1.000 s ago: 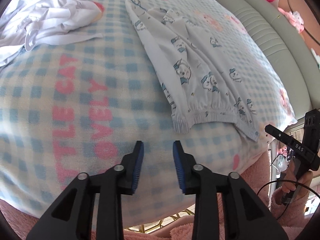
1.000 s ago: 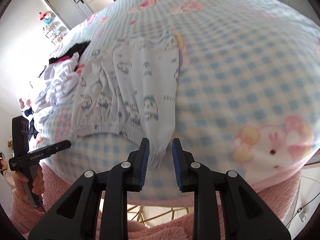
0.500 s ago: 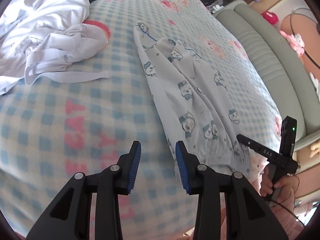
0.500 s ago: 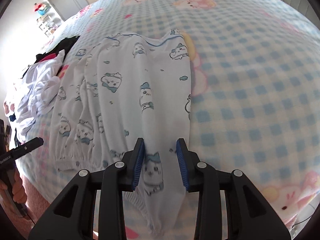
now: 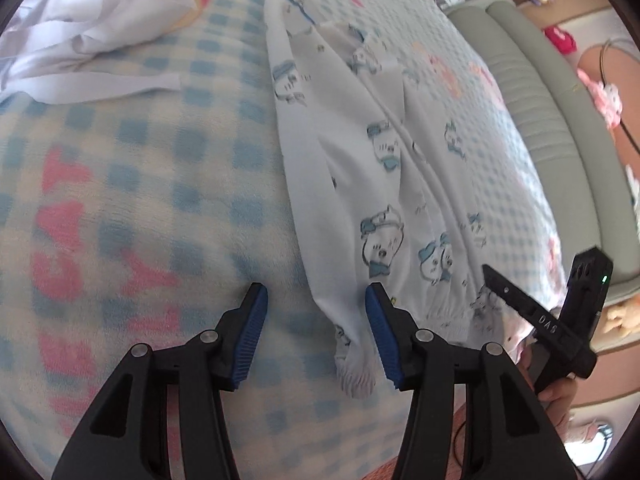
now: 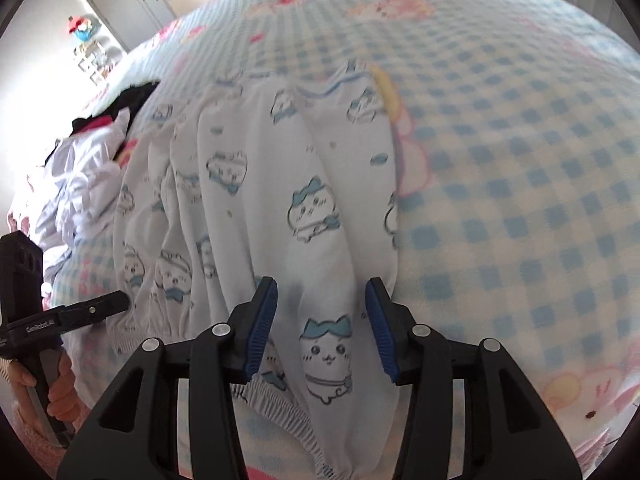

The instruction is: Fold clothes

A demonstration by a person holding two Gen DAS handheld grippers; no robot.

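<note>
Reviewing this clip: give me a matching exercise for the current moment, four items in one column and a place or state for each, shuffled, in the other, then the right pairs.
Items
1. printed pyjama bottoms
2. white garment pile
3. left gripper
4. right gripper

Places or states
A. crumpled, far left on the checked blanket
B. open, straddling the left edge of the cuffed hem
C. spread lengthwise, gathered hem nearest the person
D. open, over the right-hand leg with the cat print

Pairs: 1-C, 2-A, 3-B, 4-D
</note>
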